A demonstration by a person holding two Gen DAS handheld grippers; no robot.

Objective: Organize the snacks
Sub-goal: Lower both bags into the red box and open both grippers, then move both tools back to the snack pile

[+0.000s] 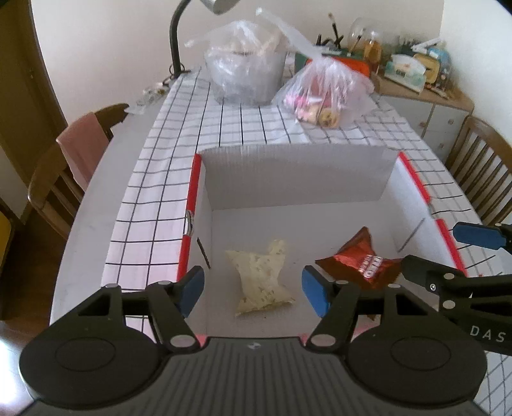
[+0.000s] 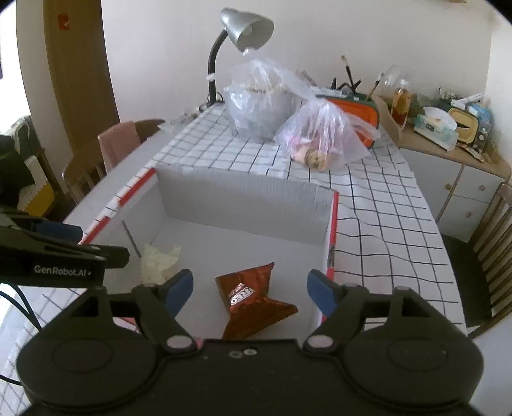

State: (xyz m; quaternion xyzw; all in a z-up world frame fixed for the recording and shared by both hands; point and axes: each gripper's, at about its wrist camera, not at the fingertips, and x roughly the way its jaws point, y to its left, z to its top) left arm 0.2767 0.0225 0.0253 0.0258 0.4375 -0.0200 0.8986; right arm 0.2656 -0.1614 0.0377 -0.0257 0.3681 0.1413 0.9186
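Observation:
A white cardboard box (image 1: 288, 179) (image 2: 243, 195) with red-edged flaps sits on the checked tablecloth. Two snack packets lie on its floor: a pale yellow-white one (image 1: 260, 278) (image 2: 158, 262) to the left and a shiny red-brown one (image 1: 363, 259) (image 2: 252, 300) to the right. My left gripper (image 1: 254, 289) hangs open above the pale packet, its blue pads clear of it. Over the red-brown packet my right gripper (image 2: 249, 294) stands open too, touching nothing. Each gripper shows at the edge of the other's view.
Two clear plastic bags stand behind the box: a large one (image 1: 244, 64) (image 2: 259, 102) and a smaller one with snacks (image 1: 323, 92) (image 2: 323, 137). A desk lamp (image 2: 246, 28) rises at the back. Wooden chairs (image 1: 73, 160) flank the table. A cluttered sideboard (image 2: 448, 128) is right.

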